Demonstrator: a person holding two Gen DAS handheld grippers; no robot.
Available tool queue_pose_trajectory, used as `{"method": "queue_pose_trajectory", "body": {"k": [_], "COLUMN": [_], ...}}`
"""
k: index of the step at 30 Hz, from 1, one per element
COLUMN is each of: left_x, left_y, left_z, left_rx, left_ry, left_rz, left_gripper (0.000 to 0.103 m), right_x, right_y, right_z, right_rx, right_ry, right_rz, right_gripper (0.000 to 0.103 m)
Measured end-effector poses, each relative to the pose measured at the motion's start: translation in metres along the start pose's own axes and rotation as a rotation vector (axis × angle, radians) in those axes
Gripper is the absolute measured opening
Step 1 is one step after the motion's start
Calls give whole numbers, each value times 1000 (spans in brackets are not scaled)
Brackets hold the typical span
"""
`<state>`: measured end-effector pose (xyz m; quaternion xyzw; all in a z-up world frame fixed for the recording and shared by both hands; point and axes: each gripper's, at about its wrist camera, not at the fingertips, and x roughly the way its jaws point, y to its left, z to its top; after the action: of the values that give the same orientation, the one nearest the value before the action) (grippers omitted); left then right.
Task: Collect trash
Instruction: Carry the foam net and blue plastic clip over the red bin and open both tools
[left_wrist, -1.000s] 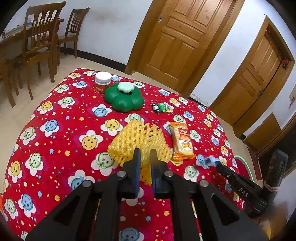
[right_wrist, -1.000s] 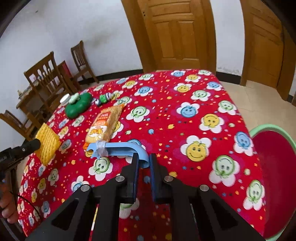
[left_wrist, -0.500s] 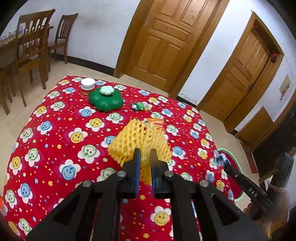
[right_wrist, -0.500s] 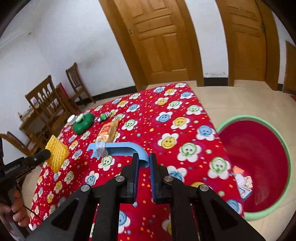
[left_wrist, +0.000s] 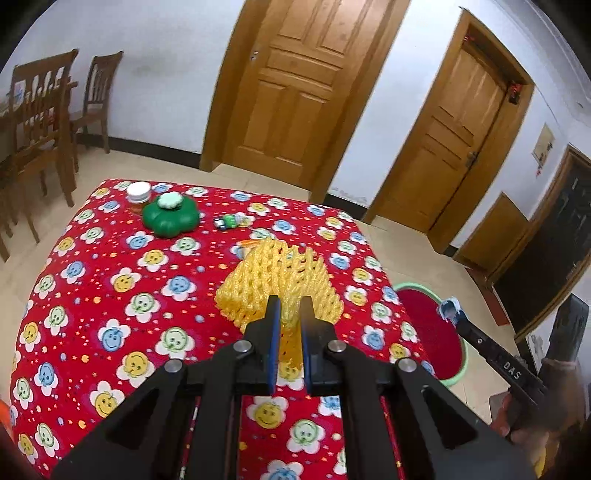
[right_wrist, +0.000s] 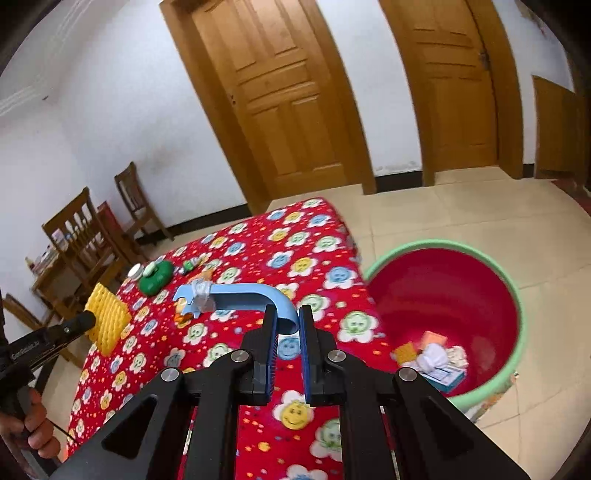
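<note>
R jaws clamp blue hook (right_wrist: 240, 291) | L jaws clamp yellow foam net (left_wrist: 280, 284) | my right is nearer the basin (right_wrist: 517, 295), lying low to its right

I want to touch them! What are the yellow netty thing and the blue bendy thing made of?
The yellow net looks like soft foam mesh: puffy strands, matt, open holes. The blue curved piece looks like hard plastic: smooth, slightly shiny, keeping its bend. The crinkly clear bit on it is probably thin plastic film. That is only from looks.
</note>
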<state>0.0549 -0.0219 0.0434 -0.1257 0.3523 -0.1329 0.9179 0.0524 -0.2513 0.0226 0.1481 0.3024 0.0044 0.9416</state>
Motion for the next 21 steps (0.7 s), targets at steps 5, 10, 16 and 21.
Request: {"method": "queue_pose_trajectory", "body": {"k": [5,10,16,21], "left_x": [-1,6,28,54], "left_y": [-14,-34,-64,-96], "left_z": [-2,-2,-3,-4], "left_rx": [7,45,94,160], "left_ry": [15,28,71,120], "left_rz": [-28,-43,-88,-139], "left_gripper": [9,9,9,9], "right_x": [-10,-17,-17,-12], "right_y": [-20,-42,-71,-94], "right_z": [-3,-4,-4,-7], "right_rx": [31,71,124,162], "right_ry": [-14,-26,-31,-19], "right_rz": [-34,-72,-119,-155], "right_gripper": [11,11,11,11]}}
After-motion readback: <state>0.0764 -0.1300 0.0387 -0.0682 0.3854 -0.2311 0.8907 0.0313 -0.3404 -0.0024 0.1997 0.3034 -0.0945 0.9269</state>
